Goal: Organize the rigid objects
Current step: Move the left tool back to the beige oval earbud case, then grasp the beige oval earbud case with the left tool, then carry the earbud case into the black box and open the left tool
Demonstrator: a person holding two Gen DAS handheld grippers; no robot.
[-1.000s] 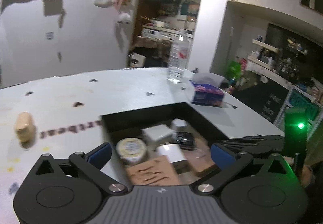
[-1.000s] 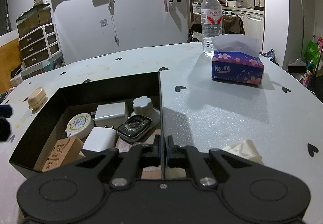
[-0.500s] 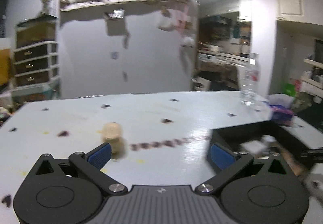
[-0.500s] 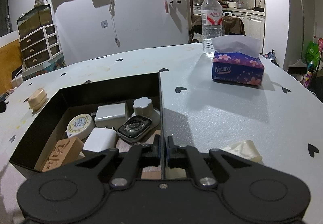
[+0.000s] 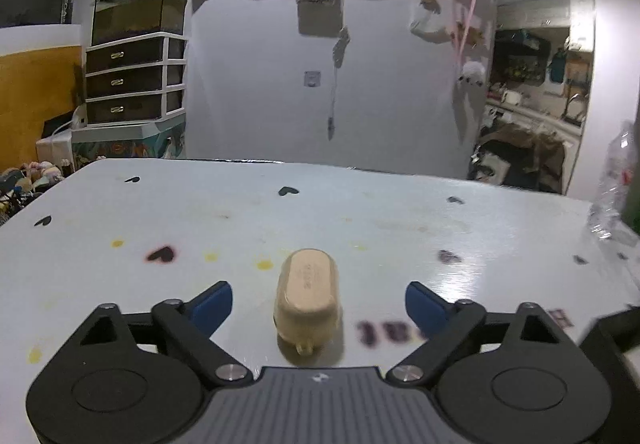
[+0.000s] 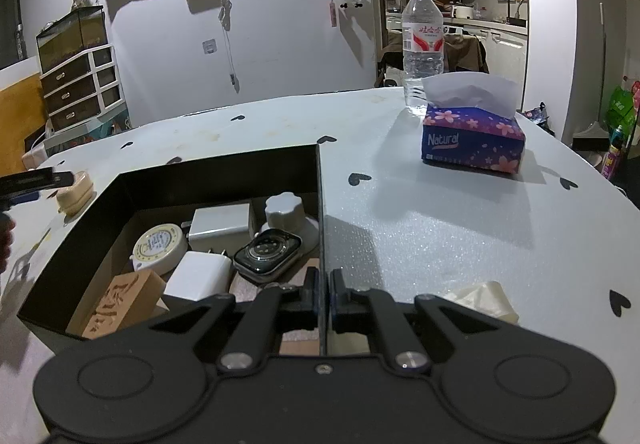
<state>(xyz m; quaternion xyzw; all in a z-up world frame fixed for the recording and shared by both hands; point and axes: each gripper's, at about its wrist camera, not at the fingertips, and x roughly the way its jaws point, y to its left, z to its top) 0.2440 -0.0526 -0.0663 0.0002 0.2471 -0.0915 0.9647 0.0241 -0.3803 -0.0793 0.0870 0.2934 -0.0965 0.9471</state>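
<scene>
A beige oval case (image 5: 307,298) lies on the white table between the open blue-tipped fingers of my left gripper (image 5: 319,302), untouched. It also shows in the right wrist view (image 6: 75,192), left of the black box (image 6: 224,176). My right gripper (image 6: 321,294) is shut on the box's right wall. The box holds a tape roll (image 6: 160,246), two white chargers (image 6: 220,222), a smartwatch (image 6: 267,254), a grey knob (image 6: 285,210) and a carved wooden block (image 6: 124,302).
A tissue box (image 6: 472,142) and a water bottle (image 6: 422,48) stand at the table's far right. A crumpled white piece (image 6: 486,298) lies near my right gripper. The box's corner (image 5: 608,328) is at the right in the left wrist view.
My left gripper swung left from over the box to the beige case, which now sits between its open fingers. The right gripper has not moved.
</scene>
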